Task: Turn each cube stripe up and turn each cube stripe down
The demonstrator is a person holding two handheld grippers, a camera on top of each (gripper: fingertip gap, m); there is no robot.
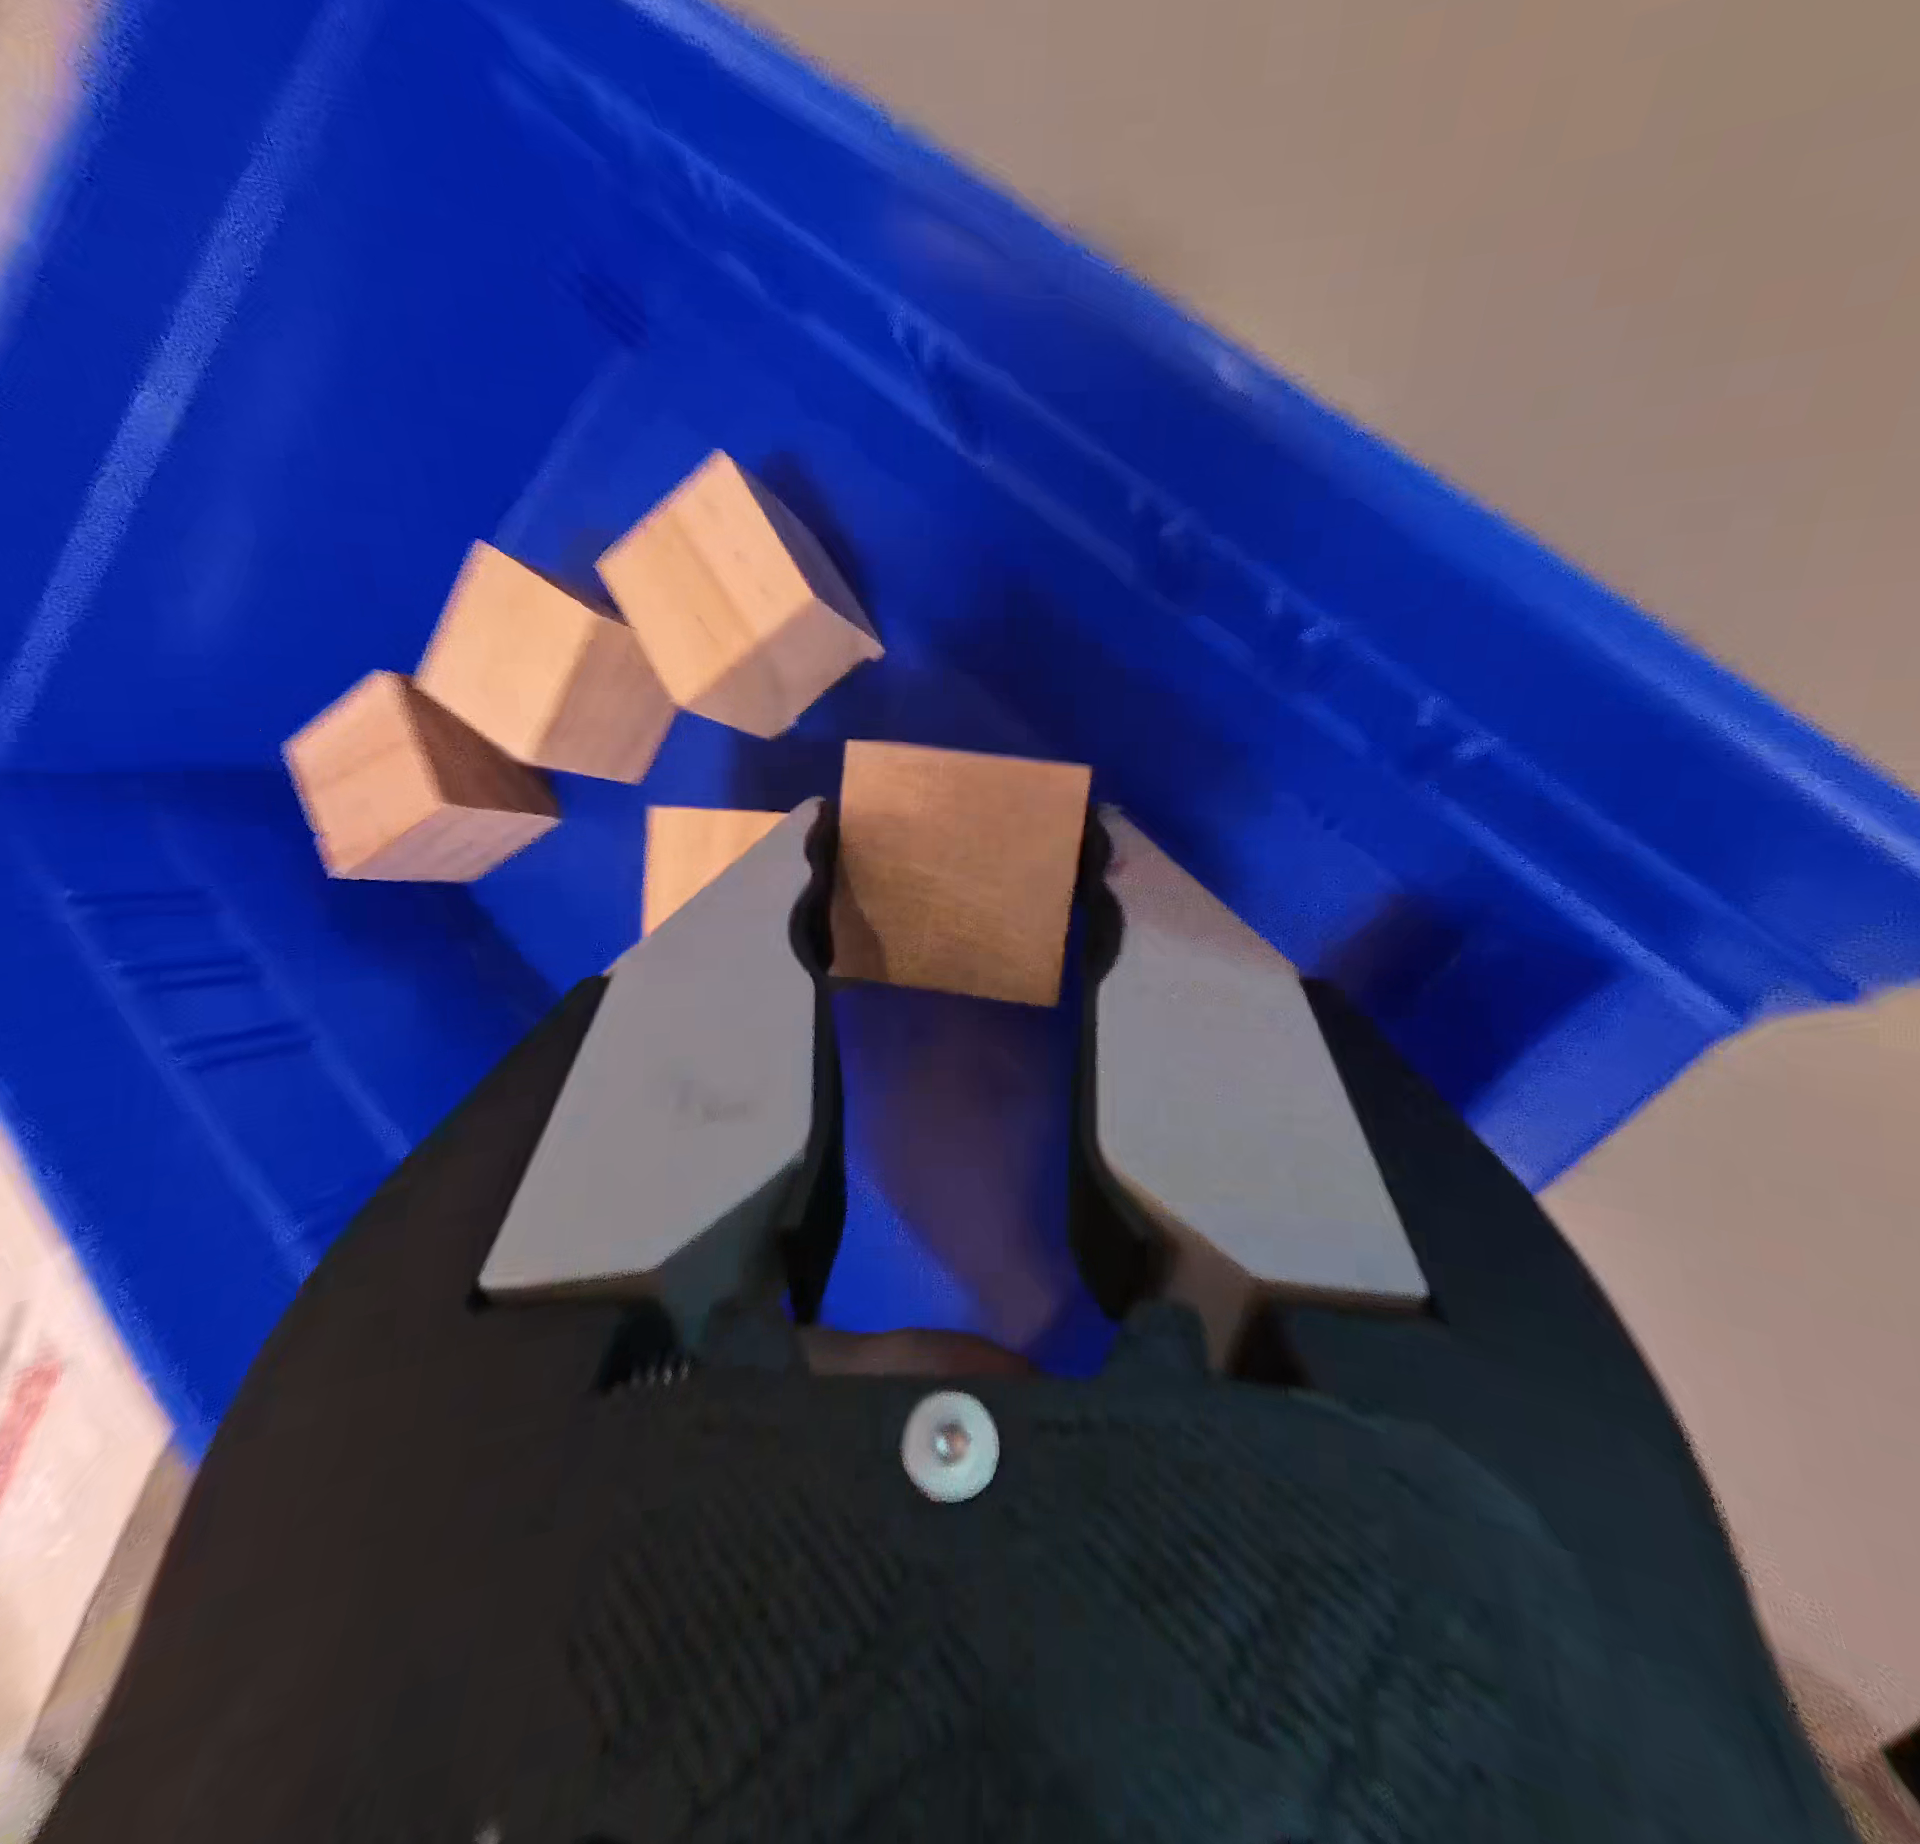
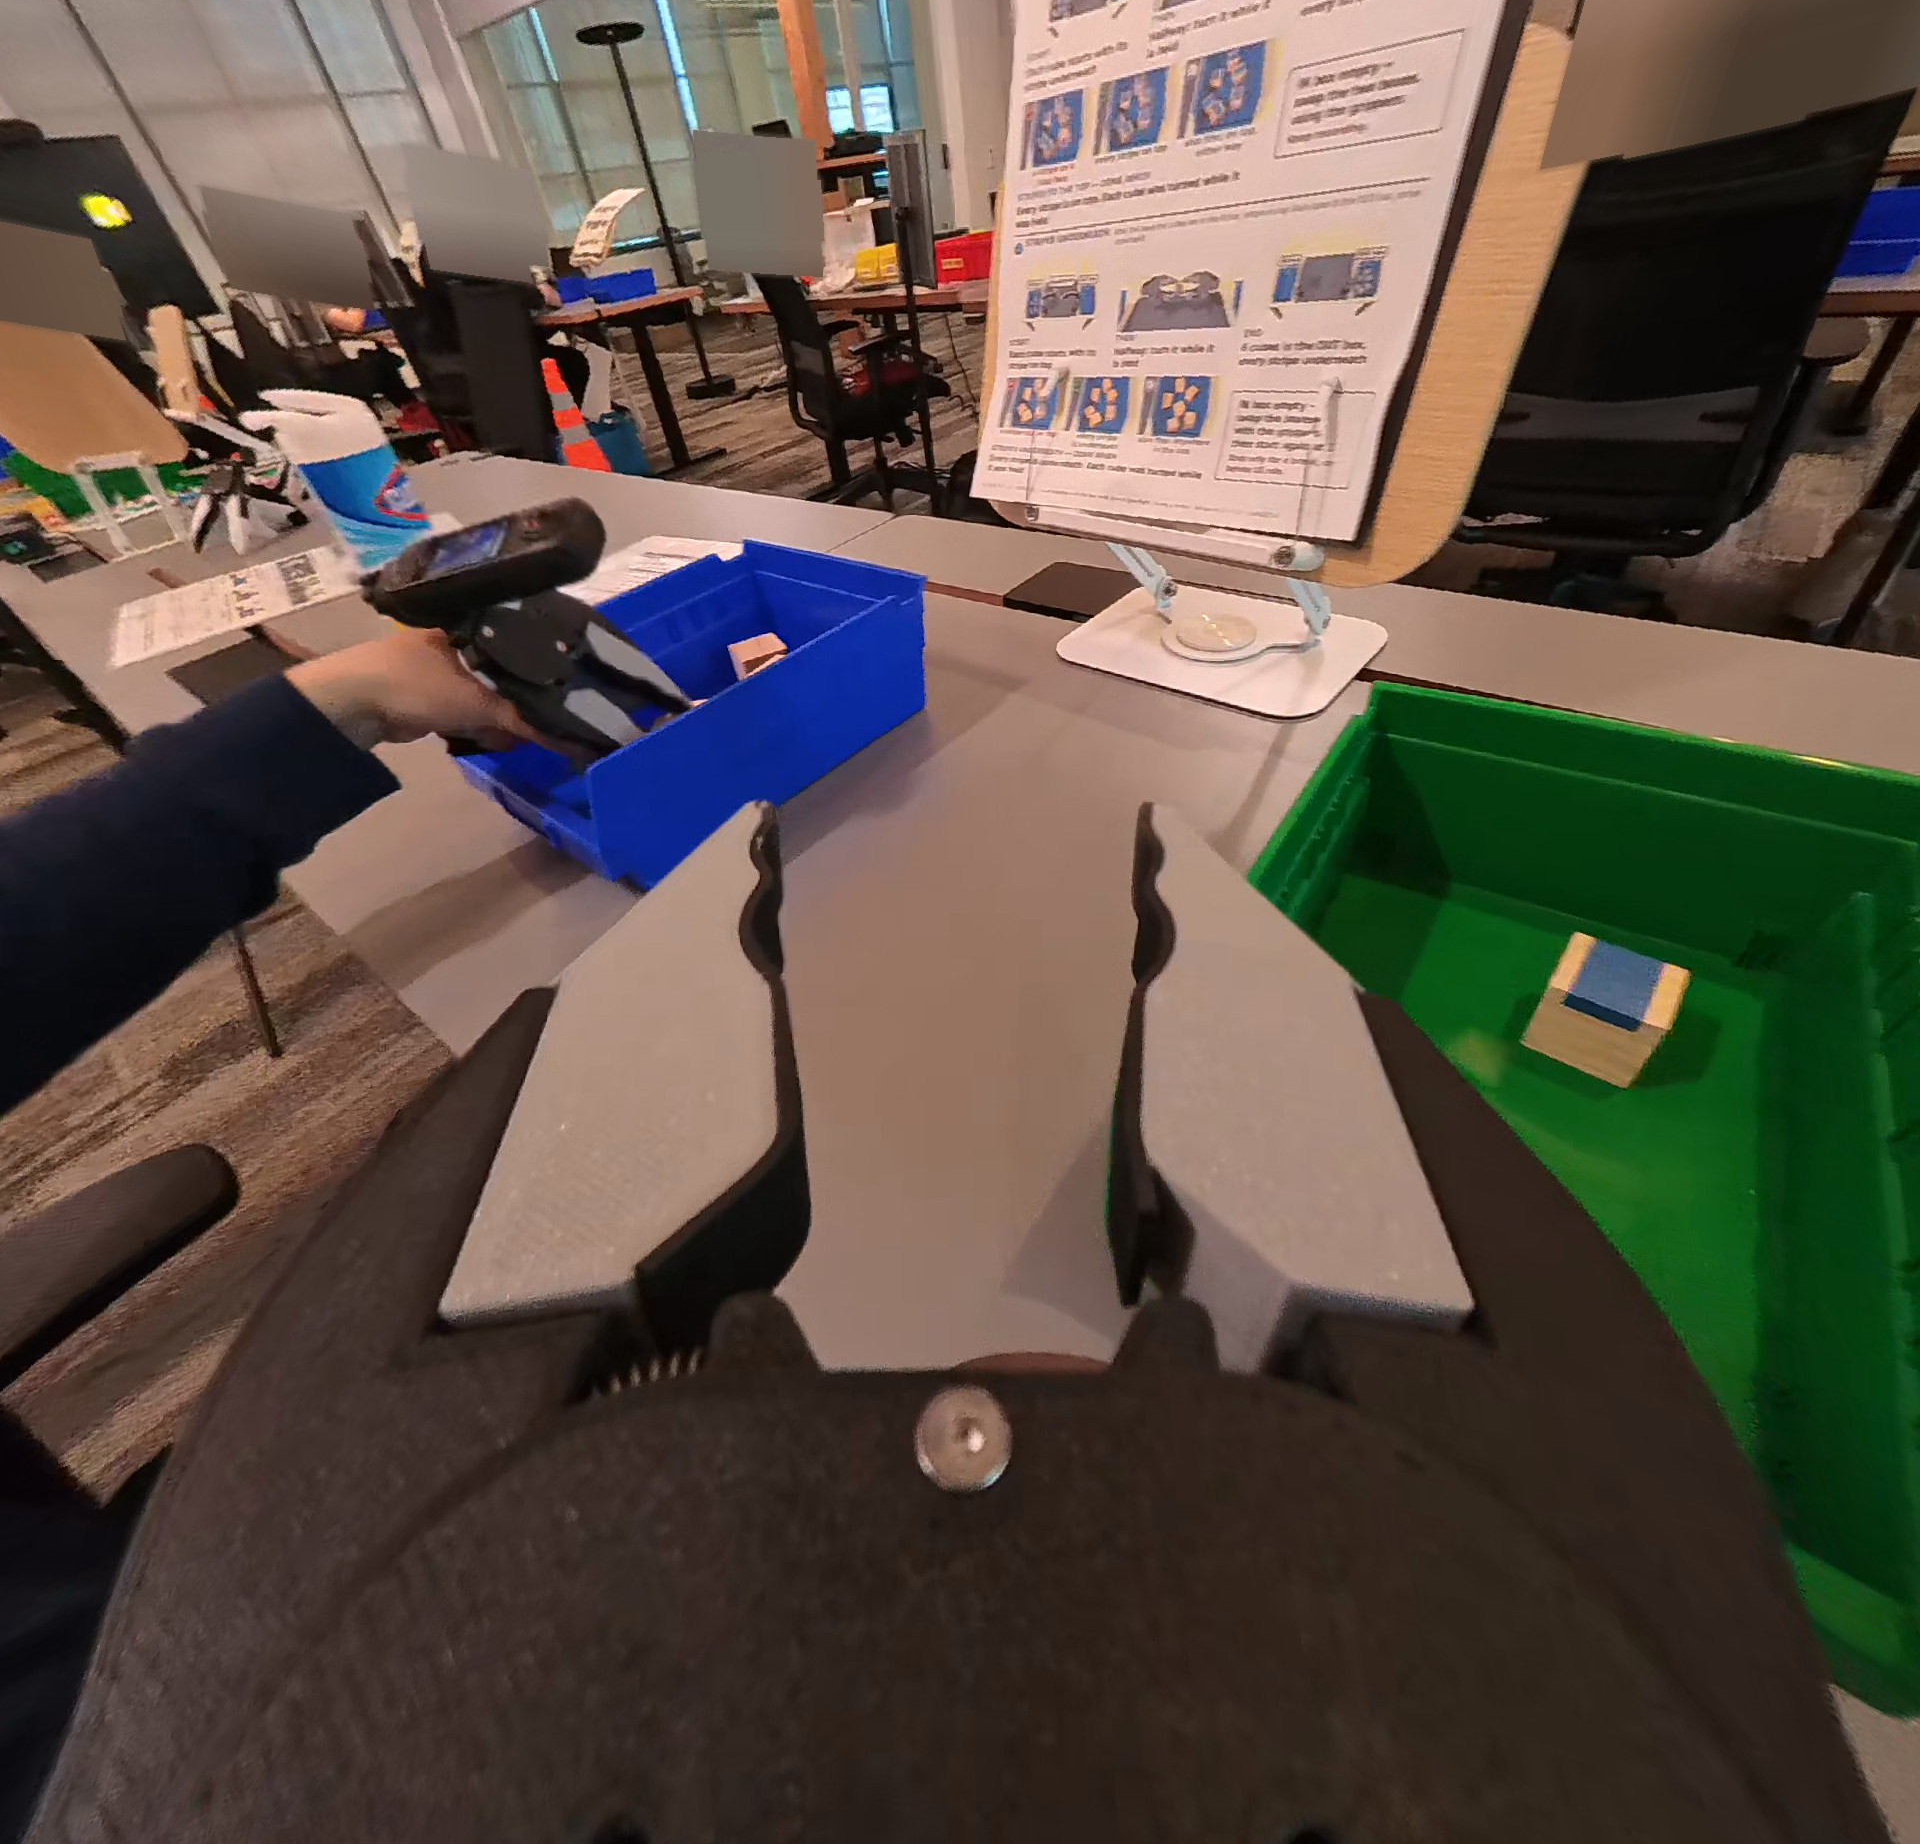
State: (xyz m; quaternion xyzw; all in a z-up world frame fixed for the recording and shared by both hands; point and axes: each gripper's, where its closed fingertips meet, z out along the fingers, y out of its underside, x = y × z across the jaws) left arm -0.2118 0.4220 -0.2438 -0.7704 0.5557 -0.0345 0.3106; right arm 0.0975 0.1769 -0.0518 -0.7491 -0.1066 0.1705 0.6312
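Note:
In the left wrist view my left gripper (image 1: 956, 828) is shut on a plain wooden cube (image 1: 951, 875) inside the blue bin (image 1: 1195, 547); no stripe shows on its visible face. Three more wooden cubes (image 1: 520, 667) lie loose on the bin floor to the left, and a fourth (image 1: 696, 859) is partly hidden behind the left finger. In the right wrist view my right gripper (image 2: 951, 828) is open and empty above the grey table, between the blue bin (image 2: 769, 724) and the green bin (image 2: 1662, 1223). One cube with a blue stripe on top (image 2: 1605, 1010) sits in the green bin.
A white stand holding an instruction sheet (image 2: 1226, 236) stands on the table (image 2: 956, 963) behind the bins. The left gripper in a person's hand (image 2: 530, 641) reaches into the blue bin. Papers and a wipes canister (image 2: 353, 475) lie at the far left. Office chairs and desks are behind.

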